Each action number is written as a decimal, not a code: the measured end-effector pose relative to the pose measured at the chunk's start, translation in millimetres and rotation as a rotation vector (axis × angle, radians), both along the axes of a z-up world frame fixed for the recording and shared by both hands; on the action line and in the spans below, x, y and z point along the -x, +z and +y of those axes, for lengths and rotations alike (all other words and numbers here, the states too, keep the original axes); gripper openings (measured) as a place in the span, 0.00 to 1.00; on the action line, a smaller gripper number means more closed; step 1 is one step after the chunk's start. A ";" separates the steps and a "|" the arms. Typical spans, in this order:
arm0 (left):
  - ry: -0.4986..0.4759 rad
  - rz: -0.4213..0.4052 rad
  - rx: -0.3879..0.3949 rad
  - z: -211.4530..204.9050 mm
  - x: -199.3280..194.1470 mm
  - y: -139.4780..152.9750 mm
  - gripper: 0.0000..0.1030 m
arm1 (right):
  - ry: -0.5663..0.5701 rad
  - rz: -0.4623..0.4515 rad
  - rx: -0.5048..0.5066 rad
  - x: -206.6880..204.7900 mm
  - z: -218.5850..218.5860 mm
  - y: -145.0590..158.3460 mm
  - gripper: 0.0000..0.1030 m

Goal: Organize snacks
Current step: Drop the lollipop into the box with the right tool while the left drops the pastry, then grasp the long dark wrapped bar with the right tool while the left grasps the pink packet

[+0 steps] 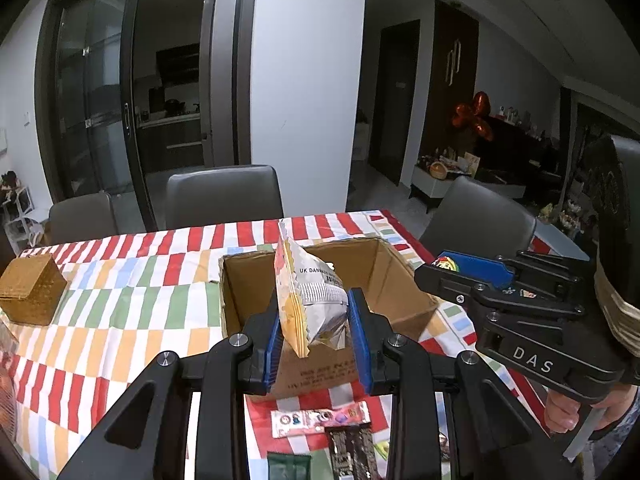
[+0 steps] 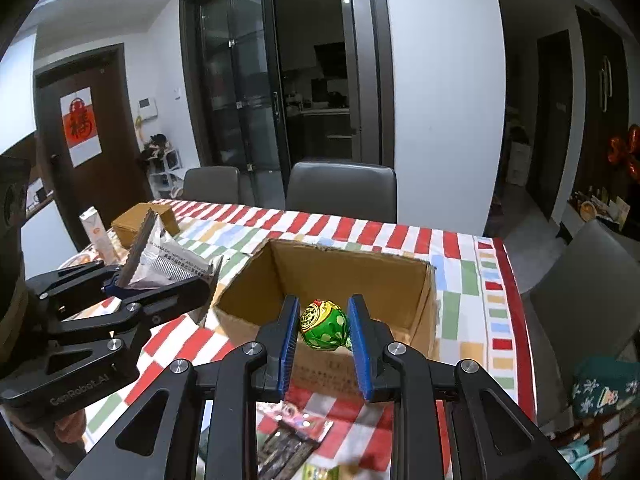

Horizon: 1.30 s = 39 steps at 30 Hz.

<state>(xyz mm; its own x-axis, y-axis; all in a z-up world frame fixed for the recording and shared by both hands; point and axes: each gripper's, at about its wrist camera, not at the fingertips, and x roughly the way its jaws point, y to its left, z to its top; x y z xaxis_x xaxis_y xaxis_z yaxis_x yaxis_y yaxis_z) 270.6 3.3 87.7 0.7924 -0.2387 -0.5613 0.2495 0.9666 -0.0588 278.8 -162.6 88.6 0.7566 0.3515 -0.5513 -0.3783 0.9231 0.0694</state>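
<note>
My left gripper (image 1: 316,320) is shut on a silver and yellow snack packet (image 1: 310,300), held upright above the near wall of an open cardboard box (image 1: 404,280). The packet (image 2: 168,264) and left gripper (image 2: 160,280) also show in the right wrist view, left of the box (image 2: 248,304). My right gripper (image 2: 324,324) is shut on a round green foil-wrapped candy (image 2: 325,324), held over the box's near edge. The right gripper (image 1: 444,272) shows in the left wrist view at the box's right side.
The table has a striped, checked cloth (image 1: 132,320). Several flat snack packets (image 1: 320,420) lie in front of the box. A brown wicker box (image 1: 32,292) and a carton (image 2: 98,236) stand at the table's left. Grey chairs (image 2: 340,192) line the far side.
</note>
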 end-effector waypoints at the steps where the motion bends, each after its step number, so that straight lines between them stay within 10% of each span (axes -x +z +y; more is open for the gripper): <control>1: -0.001 0.008 -0.005 -0.7 -6.3 -1.1 0.30 | -0.004 0.003 0.006 -5.4 1.0 -0.1 0.26; 11: 0.005 0.067 -0.047 -12.5 -49.2 -12.9 0.30 | -0.014 0.048 0.057 -53.1 11.4 -13.4 0.26; 18: 0.056 0.071 -0.064 -8.9 -53.3 -12.8 0.49 | -0.060 0.079 0.054 -59.9 3.2 -19.1 0.41; 39: -0.068 -0.006 -0.106 -42.2 86.8 -18.9 0.59 | 0.002 -0.011 0.081 74.3 -24.9 -17.6 0.47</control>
